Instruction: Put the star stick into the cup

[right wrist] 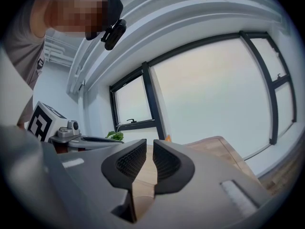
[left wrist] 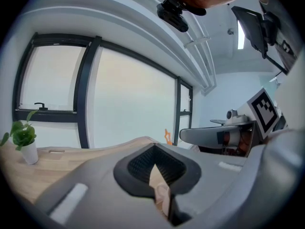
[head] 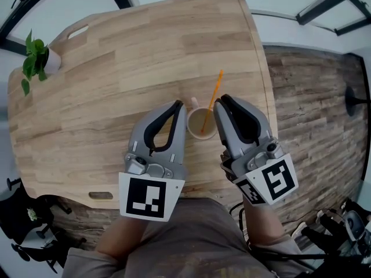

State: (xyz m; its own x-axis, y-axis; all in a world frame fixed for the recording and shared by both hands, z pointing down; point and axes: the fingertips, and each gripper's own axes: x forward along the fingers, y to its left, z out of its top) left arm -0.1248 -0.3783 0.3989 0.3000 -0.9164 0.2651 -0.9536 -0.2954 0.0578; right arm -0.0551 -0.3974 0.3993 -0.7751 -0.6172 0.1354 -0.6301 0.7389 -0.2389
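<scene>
left fingers (left wrist: 138,165) together, right fingers (right wrist: 129,162) ajar

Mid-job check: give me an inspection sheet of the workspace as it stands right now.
Surface: light wooden table.
Job's things: star stick stands leaning in the cup.
Clutter: small potted plant at the far left corner.
Grippers: left gripper shut, empty; right gripper fingers slightly apart, empty; they flank the cup.
Cables: dark cables by the right forearm, off the table.
Surroundings: wood-look floor; large windows.
</scene>
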